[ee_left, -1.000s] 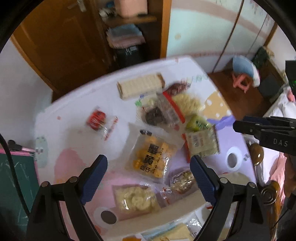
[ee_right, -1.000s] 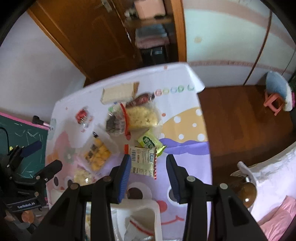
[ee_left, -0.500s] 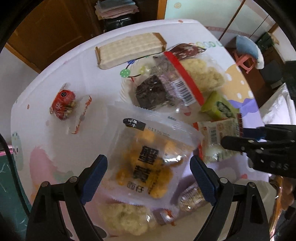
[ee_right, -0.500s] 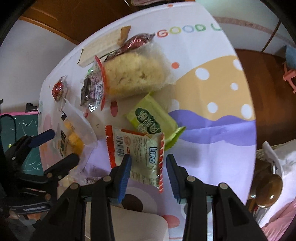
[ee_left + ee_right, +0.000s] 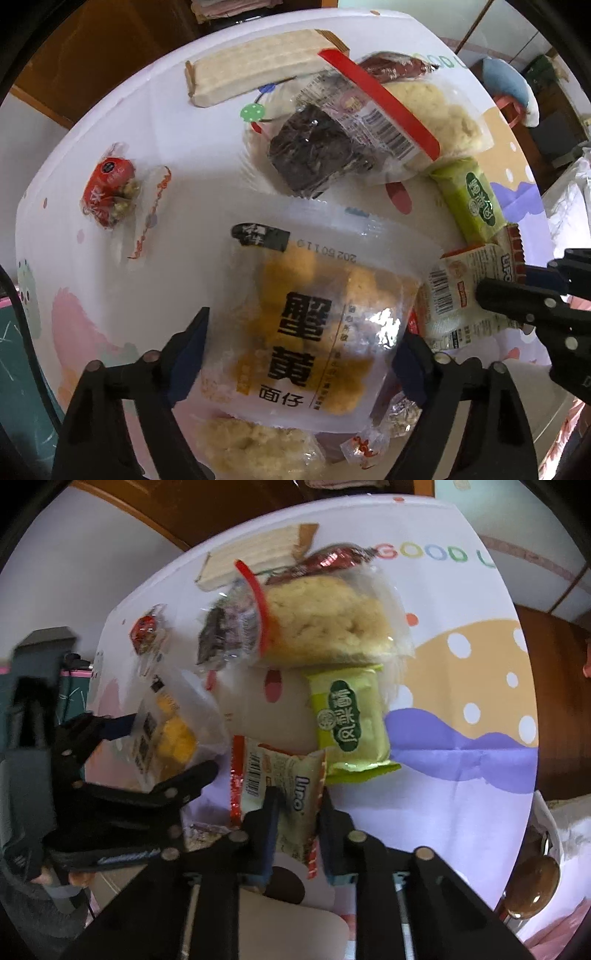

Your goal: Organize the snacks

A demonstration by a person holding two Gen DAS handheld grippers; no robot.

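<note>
My left gripper [image 5: 299, 354] stands with its jaws on both sides of a clear bag of yellow snacks [image 5: 310, 328], touching its edges; it also shows in the right wrist view [image 5: 166, 738]. My right gripper [image 5: 297, 812] is closed onto a white Lipo packet with red edges [image 5: 284, 790], seen in the left wrist view [image 5: 465, 295] too. A green packet [image 5: 351, 720] lies just beyond it. A big bag of pale cake and dark cake [image 5: 306, 627] lies further back.
A wafer pack [image 5: 255, 66] and a dark red wrapped bar [image 5: 332, 559] lie at the table's far edge. A small red packet [image 5: 109, 188] lies at the left. More pale snack bags [image 5: 255, 450] lie near me. The table's right edge drops to a wooden floor [image 5: 546, 709].
Both grippers have dropped close to the table. The left jaws have come around the yellow snack bag. The right jaws have narrowed onto the Lipo packet.
</note>
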